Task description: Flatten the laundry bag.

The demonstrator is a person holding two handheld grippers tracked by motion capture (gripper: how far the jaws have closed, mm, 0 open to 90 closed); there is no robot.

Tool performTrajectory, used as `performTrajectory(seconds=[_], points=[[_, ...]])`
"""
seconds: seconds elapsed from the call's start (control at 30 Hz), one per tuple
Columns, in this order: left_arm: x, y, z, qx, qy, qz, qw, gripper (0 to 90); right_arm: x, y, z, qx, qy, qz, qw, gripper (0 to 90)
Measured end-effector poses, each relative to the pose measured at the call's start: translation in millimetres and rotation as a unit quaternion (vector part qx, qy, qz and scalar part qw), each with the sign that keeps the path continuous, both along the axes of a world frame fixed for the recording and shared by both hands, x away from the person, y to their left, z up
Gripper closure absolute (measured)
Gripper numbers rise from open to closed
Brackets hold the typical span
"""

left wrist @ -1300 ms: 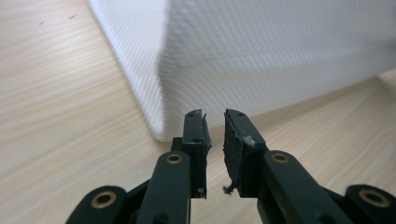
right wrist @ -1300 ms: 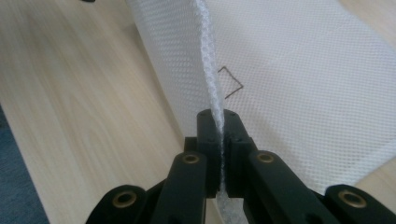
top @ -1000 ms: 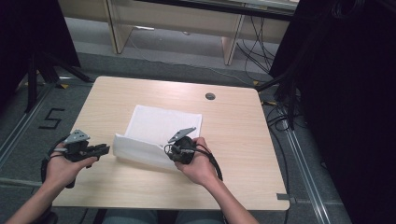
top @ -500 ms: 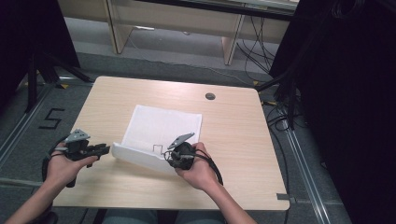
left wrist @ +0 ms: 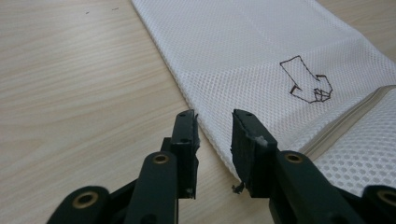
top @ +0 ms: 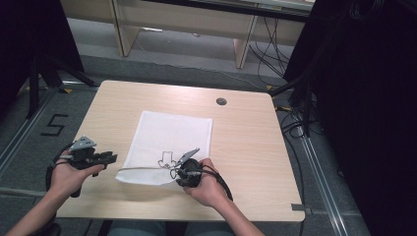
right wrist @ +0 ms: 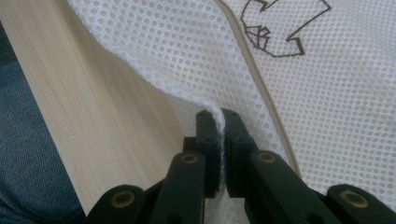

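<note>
Right gripper view says it best: the right gripper (right wrist: 220, 140) has its jaws pinched tight on the near edge of the white mesh bag (top: 169, 142), probably to fold it over. The bag lies mid-table (top: 246, 137). The left gripper (left wrist: 214, 140) has just been opening, jaws apart beside the bag's edge, gripping nothing.

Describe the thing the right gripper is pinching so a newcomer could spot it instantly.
On the light wooden table, near its front edge, lies a white mesh bag. The right gripper is shut on its near hem. A dark outline drawing and a zipper strip mark it.
</note>
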State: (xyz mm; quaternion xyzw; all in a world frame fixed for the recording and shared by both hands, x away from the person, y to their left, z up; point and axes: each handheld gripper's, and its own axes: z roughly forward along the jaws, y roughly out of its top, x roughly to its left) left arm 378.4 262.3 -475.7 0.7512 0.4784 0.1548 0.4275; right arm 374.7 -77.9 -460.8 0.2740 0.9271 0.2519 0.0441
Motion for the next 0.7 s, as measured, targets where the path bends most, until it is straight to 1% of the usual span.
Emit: performTrajectory(seconds=[0.03, 0.07, 0.1, 0.13, 0.17, 0.2, 0.23, 0.27, 0.3, 0.33, 0.37, 0.43, 0.47, 0.5, 0.53, 0.6, 0.63, 0.67, 0.7], points=[[0.0, -1.3, -0.1, -0.003, -0.004, -0.006, 1.0, 68.6, -0.4, -0.1, -0.9, -0.002, 0.005, -0.004, 1.0, 87.6], [0.0, -1.3, -0.1, -0.003, -0.004, -0.006, 1.0, 67.7, -0.4, -0.1, -0.9, -0.002, 0.005, -0.004, 1.0, 87.6], [-0.2, -4.1, -0.4, -0.008, -0.009, -0.006, 0.9999, 66.3, 0.4, -0.8, -3.5, -0.007, 0.008, -0.004, 0.9999, 87.6], [-0.4, -6.6, -0.4, 0.002, -0.014, -0.015, 0.9998, 64.9, 1.0, -1.1, -4.7, -0.006, 0.009, -0.002, 0.9999, 87.6], [-0.4, -6.6, -0.4, 0.002, -0.014, -0.015, 0.9998, 63.5, 1.0, -1.1, -4.7, -0.006, 0.009, -0.002, 0.9999, 87.6], [-0.2, -9.0, -0.8, -0.001, -0.021, -0.022, 0.9995, 63.5, 1.1, -1.4, -5.7, -0.008, 0.011, -0.004, 0.9999, 87.6], [-0.5, -13.5, -0.5, -0.007, -0.031, -0.031, 0.999, 60.1, 0.9, -1.9, -7.7, -0.012, 0.019, -0.011, 0.9997, 87.4], [-0.2, -15.3, -0.4, -0.012, -0.034, -0.039, 0.9986, 58.7, 1.1, -2.2, -8.9, -0.01, 0.022, -0.013, 0.9996, 87.4], [-0.5, -18.5, 0.6, -0.007, -0.037, -0.048, 0.9981, 57.5, 1.6, -2.4, -9.9, -0.01, 0.021, -0.014, 0.9996, 87.4], [-0.2, -21.2, 0.0, -0.007, -0.04, -0.055, 0.9977, 56.6, 1.8, -2.7, -11.2, -0.011, 0.023, -0.016, 0.9995, 87.4], [-0.4, -22.4, 0.0, 0.0, -0.038, -0.062, 0.9974, 55.7, 1.6, -2.3, -12.3, -0.01, 0.029, -0.017, 0.9994, 87.4], [-0.9, -27.9, -2.1, 0.004, -0.036, -0.075, 0.9965, 53.9, 2.7, -2.1, -14.6, -0.011, 0.025, -0.017, 0.9995, 87.3], [-0.8, -28.6, -2.4, 0.013, -0.033, -0.087, 0.9956, 52.7, 2.8, -2.0, -14.7, -0.011, 0.027, -0.017, 0.9994, 87.2], [-1.1, -31.3, -3.1, 0.008, -0.033, -0.091, 0.9953, 51.7, 3.0, -1.8, -15.1, -0.011, 0.026, -0.019, 0.9994, 87.2], [-1.4, -32.7, -3.0, 0.012, -0.036, -0.096, 0.9946, 51.0, 3.0, -1.6, -15.3, -0.012, 0.027, -0.022, 0.9993, 87.1], [-2.3, -36.2, -2.5, 0.008, -0.04, -0.103, 0.9938, 49.8, 4.1, -2.0, -16.4, -0.009, 0.028, -0.023, 0.9993, 86.8], [-3.0, -37.8, -1.8, 0.009, -0.041, -0.107, 0.9933, 49.3, 3.6, -1.9, -16.5, -0.01, 0.032, -0.032, 0.9989, 86.7], [-3.4, -39.7, -1.6, 0.006, -0.047, -0.113, 0.9925, 49.0, 3.6, -1.6, -17.0, -0.009, 0.037, -0.038, 0.9986, 86.6], [-3.4, -39.7, -1.6, 0.006, -0.047, -0.113, 0.9925, 48.8, 4.3, -1.6, -17.7, -0.011, 0.035, -0.041, 0.9985, 86.6]])
